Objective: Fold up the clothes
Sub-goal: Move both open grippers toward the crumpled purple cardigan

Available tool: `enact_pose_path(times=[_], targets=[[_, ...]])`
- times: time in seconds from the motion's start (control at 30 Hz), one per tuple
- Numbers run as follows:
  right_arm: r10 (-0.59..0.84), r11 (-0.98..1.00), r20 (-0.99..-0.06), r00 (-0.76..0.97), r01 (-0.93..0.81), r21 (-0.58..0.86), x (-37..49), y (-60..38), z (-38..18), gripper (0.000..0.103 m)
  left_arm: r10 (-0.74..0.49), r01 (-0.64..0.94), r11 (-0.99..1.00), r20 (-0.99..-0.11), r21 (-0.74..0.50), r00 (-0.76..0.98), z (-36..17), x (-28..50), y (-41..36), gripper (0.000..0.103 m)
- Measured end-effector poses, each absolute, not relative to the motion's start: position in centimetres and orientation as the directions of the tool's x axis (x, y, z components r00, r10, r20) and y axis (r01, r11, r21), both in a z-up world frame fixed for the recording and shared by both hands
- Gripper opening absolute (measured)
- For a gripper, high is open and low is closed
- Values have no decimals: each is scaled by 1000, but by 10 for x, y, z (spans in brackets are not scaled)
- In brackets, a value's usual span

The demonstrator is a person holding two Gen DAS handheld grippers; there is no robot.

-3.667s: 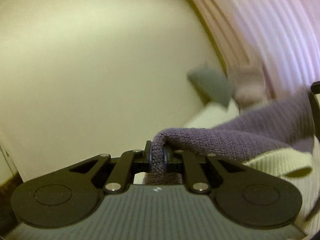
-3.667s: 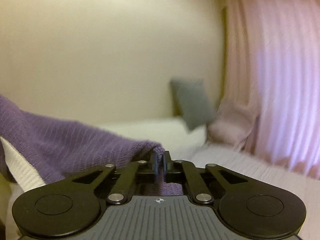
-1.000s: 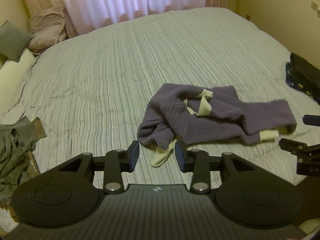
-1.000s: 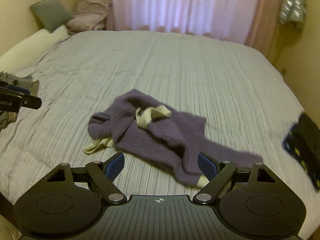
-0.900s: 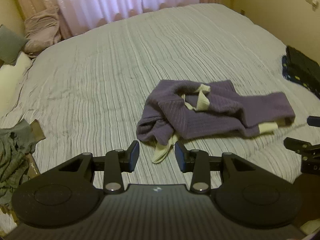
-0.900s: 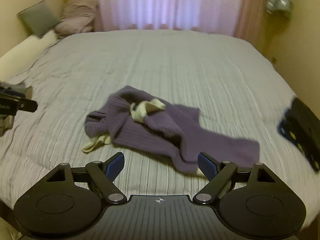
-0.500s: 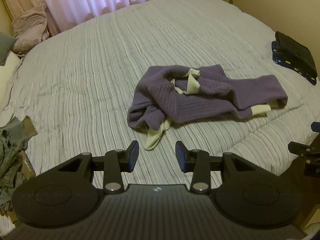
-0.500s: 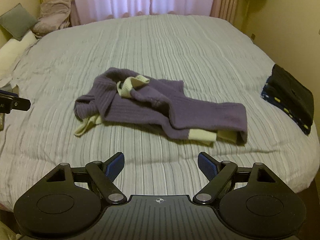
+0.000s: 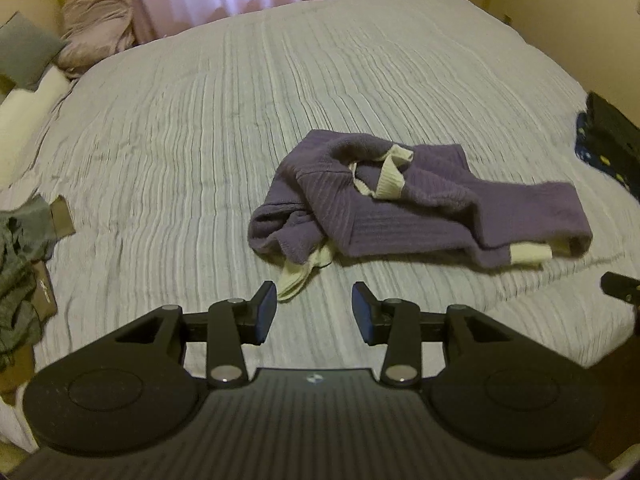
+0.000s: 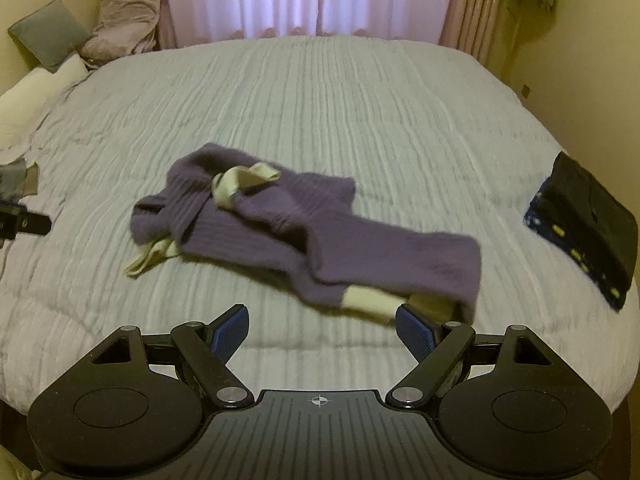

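Note:
A purple knit sweater (image 9: 400,216) with cream cuffs lies crumpled on the bed (image 9: 200,120). My left gripper (image 9: 314,308) hovers open just short of its near left end. A cream strip (image 9: 296,276) of the sweater lies just beyond the left finger and nothing is between the jaws. In the right wrist view the sweater (image 10: 280,216) stretches from centre left to lower right. My right gripper (image 10: 322,328) stands wide open and empty above the bed (image 10: 360,100). Its right finger is close to the cream cuff (image 10: 368,298).
A folded stack of dark clothes (image 10: 588,216) sits at the bed's right edge. A grey-green heap of clothes (image 9: 20,260) lies at the left edge. A grey pillow (image 10: 48,32) and a pink blanket (image 10: 124,20) are at the far left, by the curtains.
Both grippers earlier held the sweater up, shut on its edge; now it lies on the bed and both are open. Over the last second the right gripper came closer to the cream cuff.

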State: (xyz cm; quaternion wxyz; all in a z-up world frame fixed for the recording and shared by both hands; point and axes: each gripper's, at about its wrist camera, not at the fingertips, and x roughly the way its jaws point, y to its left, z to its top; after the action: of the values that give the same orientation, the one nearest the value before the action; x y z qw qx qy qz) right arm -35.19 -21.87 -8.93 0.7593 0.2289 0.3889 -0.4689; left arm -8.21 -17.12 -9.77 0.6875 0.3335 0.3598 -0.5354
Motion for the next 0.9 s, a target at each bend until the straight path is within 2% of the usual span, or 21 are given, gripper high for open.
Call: enact_pose_path(times=[0.23,0.53,0.77,0.8,0.9], targets=[[-509,523,-813,282,852,-32,-392,-271,-101,83,-485,945,324,-852,37,199,-116,-107,-182,37],[-436,588,-842,318,809,1,-396,-310,-149,83,-421,921,385,-875,66,239,-147,-105,-175,40],[-464,616,-817,342,788,-21,-366,-328,-182,81,-427,936,346,-877,66,220,-182,-80,-202,40],[-473,620,-813,340,784,-32,-360,-330,-187,77,-435,940,335,-874,64,215,-187,-76,-208,41],[-489,623,-808,328,780,-61,-345,-336,-204,77,-470,954,293,-861,56,195,-204,-64,-231,45]])
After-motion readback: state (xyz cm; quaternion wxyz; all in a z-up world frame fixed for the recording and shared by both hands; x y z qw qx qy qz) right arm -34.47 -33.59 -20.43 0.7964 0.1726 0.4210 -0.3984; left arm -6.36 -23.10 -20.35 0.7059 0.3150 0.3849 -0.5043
